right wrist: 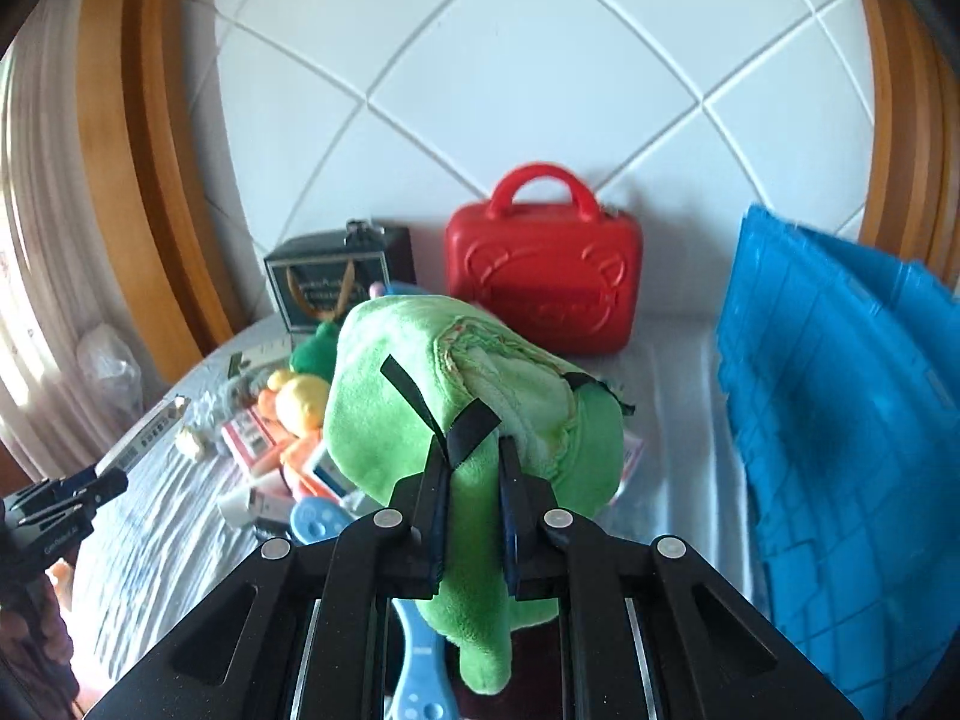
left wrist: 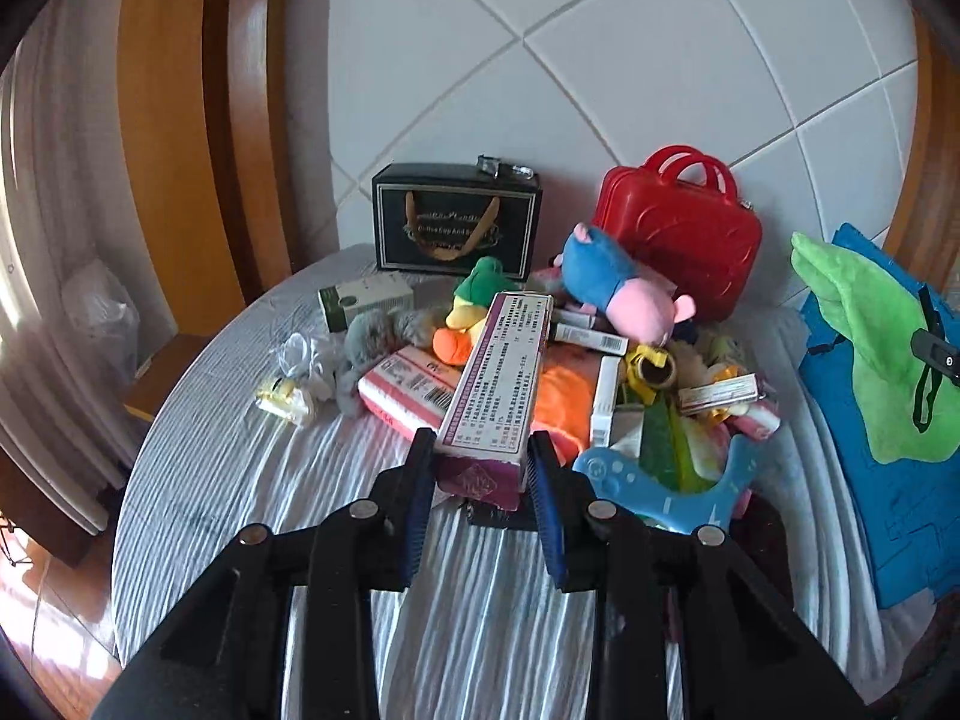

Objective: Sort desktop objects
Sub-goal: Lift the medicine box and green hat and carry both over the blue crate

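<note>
Left gripper (left wrist: 480, 459) clamps long purple box (left wrist: 501, 372) by near end, raised over clutter pile on bed (left wrist: 240, 468). Right gripper (right wrist: 474, 480) pinches green plush (right wrist: 468, 396), lifted, probably for blue crate (right wrist: 840, 408) beside.

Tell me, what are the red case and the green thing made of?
The red case looks like hard, glossy plastic: moulded handle, shiny highlights. The green thing looks like soft fleecy fabric, probably plush: fuzzy pile, stitched seam.

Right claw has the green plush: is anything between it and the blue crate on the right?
Nothing visible. The green plush hangs in the right claw, above the clutter, and the blue crate stands beside it across bare sheet.
</note>
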Motion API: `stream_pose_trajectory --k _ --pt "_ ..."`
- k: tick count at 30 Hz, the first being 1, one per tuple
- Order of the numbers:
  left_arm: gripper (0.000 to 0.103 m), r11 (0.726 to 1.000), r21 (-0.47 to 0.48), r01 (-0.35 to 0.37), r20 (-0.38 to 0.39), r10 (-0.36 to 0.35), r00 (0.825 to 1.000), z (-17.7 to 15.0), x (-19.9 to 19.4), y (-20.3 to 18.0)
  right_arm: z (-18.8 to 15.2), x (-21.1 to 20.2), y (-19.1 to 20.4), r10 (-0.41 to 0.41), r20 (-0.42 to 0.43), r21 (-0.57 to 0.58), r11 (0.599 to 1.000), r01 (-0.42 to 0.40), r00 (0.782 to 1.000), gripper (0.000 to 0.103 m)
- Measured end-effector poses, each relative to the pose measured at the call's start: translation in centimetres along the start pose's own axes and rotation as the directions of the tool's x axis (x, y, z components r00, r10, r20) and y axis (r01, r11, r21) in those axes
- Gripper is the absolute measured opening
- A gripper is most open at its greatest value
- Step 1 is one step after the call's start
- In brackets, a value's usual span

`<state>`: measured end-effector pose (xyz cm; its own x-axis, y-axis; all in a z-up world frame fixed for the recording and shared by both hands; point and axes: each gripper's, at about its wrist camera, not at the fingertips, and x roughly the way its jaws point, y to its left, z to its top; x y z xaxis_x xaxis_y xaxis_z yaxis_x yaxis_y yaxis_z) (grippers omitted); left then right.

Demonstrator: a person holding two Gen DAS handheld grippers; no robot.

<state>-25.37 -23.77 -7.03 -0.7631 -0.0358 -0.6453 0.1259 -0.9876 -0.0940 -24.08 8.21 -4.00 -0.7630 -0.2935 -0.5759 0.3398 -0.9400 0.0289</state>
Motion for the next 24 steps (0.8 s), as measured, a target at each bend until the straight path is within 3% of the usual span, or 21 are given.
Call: stream_pose_trajectory --k 8,15,24 --pt "0.03 0.996 0.065 0.065 0.076 -0.07 0.995 2.3 -2.3 -2.8 1.1 -6.5 1.0 -0.089 0.125 0.005 0.996 0.089 0.988 0.014" --pt "0.03 0.985 0.115 0.132 0.116 -0.146 0.983 3.0 -3.8 -5.3 0.6 -11.3 1.1 -0.207 0.213 0.048 0.978 0.201 0.955 0.014" --pt "0.03 0.968 0.166 0.187 0.153 -0.213 0.965 3.1 -6.0 -10.9 1.1 -15.6 -1.7 -0.266 0.282 0.07 0.964 0.256 0.922 0.014"
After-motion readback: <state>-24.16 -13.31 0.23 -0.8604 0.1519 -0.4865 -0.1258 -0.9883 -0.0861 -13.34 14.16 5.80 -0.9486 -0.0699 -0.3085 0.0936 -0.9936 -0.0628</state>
